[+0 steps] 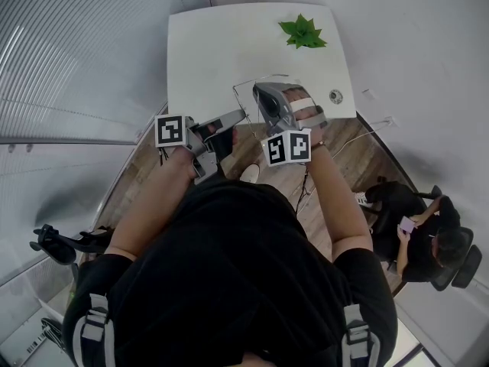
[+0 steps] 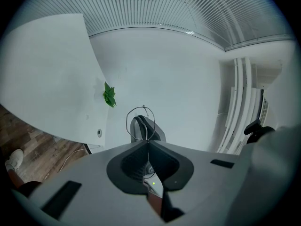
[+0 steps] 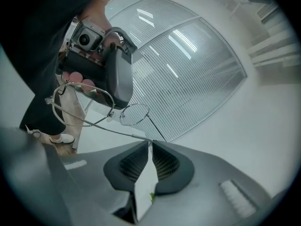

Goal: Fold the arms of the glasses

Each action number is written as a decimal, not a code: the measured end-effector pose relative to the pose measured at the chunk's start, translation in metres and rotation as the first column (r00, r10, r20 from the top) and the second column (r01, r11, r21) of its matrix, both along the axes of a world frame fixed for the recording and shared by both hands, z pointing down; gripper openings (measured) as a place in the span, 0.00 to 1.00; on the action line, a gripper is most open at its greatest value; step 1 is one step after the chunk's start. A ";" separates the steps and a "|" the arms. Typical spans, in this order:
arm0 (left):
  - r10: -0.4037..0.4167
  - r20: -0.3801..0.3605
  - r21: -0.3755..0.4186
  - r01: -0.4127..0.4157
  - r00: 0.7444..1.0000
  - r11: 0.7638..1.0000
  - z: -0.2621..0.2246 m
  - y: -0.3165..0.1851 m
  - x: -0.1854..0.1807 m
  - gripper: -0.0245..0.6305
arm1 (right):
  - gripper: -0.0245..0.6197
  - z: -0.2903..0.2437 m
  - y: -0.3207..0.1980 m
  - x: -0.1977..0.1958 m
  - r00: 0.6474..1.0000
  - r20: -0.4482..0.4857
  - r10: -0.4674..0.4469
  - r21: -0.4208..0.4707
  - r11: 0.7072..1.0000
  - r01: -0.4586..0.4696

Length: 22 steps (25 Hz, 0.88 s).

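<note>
The left hand-held gripper (image 2: 147,143) is clamped on the thin wire front of the glasses (image 3: 135,114), which hang in the air above the white tabletop (image 1: 221,44). The right hand-held gripper (image 3: 150,143) pinches the tip of one arm. That arm juts straight out, so folding looks barely begun, and I cannot tell how the second arm stands. There is one pair of glasses, two hand-held grippers and, farthest off, one plant (image 1: 303,33).

Both forearms (image 1: 157,205) reach out ahead of the torso. The left gripper (image 1: 241,115) points level toward the right, its jaws pinched together on the rim of the glasses (image 3: 134,114) — the right gripper (image 1: 260,92) tilts slightly downward, its jaws closed on an arm tip.
</note>
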<state>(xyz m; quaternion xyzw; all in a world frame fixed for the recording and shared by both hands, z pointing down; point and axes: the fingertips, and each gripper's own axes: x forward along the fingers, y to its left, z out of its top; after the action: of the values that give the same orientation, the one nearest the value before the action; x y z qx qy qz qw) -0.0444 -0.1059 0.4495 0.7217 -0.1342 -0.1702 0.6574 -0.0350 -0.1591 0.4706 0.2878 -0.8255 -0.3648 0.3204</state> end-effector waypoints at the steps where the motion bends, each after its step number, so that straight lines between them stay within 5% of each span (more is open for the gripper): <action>1: 0.002 0.000 0.002 -0.002 1.000 1.000 0.000 0.000 0.001 0.06 | 0.10 -0.001 0.001 -0.002 1.000 -0.002 -0.008 0.003 1.000 0.008; 22: 0.042 -0.027 0.028 -0.041 0.999 0.999 -0.009 0.003 0.006 0.06 | 0.11 -0.004 0.015 -0.027 0.978 -0.113 -0.176 0.062 0.981 0.184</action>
<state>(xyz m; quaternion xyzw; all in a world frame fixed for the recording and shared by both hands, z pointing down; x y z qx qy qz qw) -0.0385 -0.1025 0.4407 0.7310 -0.1076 -0.1683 0.6525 -0.0622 -0.1440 0.4670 0.2034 -0.8160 -0.4368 0.3193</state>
